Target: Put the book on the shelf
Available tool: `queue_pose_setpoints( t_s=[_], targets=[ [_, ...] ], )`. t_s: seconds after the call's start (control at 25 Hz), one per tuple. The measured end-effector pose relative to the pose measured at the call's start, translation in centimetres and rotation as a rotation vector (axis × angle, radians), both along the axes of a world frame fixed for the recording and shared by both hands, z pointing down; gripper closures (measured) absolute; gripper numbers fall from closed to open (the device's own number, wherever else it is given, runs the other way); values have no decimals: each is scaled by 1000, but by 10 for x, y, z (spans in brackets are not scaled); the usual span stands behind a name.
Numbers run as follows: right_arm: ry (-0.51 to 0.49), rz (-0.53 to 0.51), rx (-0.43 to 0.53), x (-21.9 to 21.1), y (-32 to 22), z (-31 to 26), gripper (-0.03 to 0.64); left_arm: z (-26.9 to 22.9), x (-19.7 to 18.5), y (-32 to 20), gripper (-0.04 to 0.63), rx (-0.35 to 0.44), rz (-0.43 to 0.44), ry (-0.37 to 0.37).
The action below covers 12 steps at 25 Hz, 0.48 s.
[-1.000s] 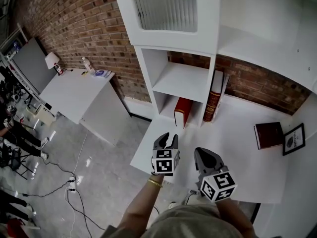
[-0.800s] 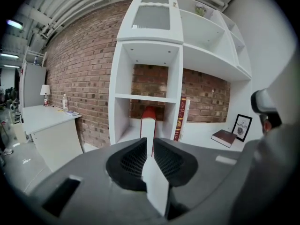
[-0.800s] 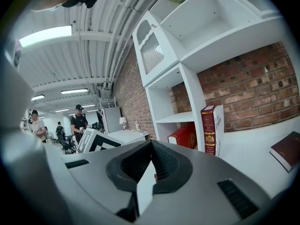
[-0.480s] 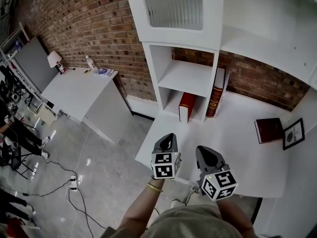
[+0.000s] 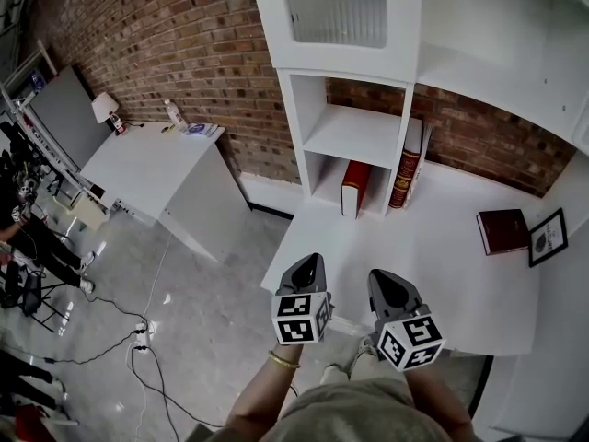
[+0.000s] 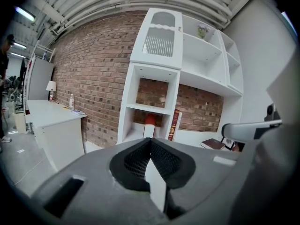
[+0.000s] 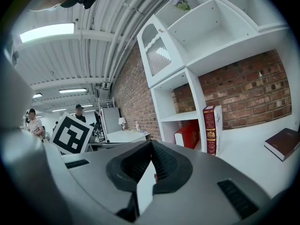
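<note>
The left gripper (image 5: pixel 311 263) backed away, jaws closed empty as on the right gripper (image 5: pixel 383 280), leaving the red hardcover book (image 5: pixel 355 188) standing in the white shelf (image 5: pixel 355 138): placement apparently complete.

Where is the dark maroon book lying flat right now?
In the head view the dark maroon book lies flat at the right of the white desk, beside the black-framed picture.

Shelf (image 5: pixel 354 136) top cut off by upper edge; tall book (image 5: pixel 405 164) spine lettering too small to read.
</note>
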State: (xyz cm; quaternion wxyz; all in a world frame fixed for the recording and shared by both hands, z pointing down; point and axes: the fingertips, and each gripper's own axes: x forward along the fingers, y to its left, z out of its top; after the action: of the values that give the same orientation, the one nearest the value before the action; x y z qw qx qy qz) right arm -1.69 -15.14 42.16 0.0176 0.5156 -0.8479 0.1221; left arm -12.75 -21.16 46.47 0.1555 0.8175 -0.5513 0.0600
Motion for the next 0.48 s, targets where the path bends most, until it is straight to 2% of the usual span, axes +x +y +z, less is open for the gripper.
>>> queue_pose_setpoints(
  t_s=[0.48],
  targets=[
    [17, -27, 10, -19, 28, 11, 611, -4, -27, 47, 588, -3, 1, 50]
  ],
)
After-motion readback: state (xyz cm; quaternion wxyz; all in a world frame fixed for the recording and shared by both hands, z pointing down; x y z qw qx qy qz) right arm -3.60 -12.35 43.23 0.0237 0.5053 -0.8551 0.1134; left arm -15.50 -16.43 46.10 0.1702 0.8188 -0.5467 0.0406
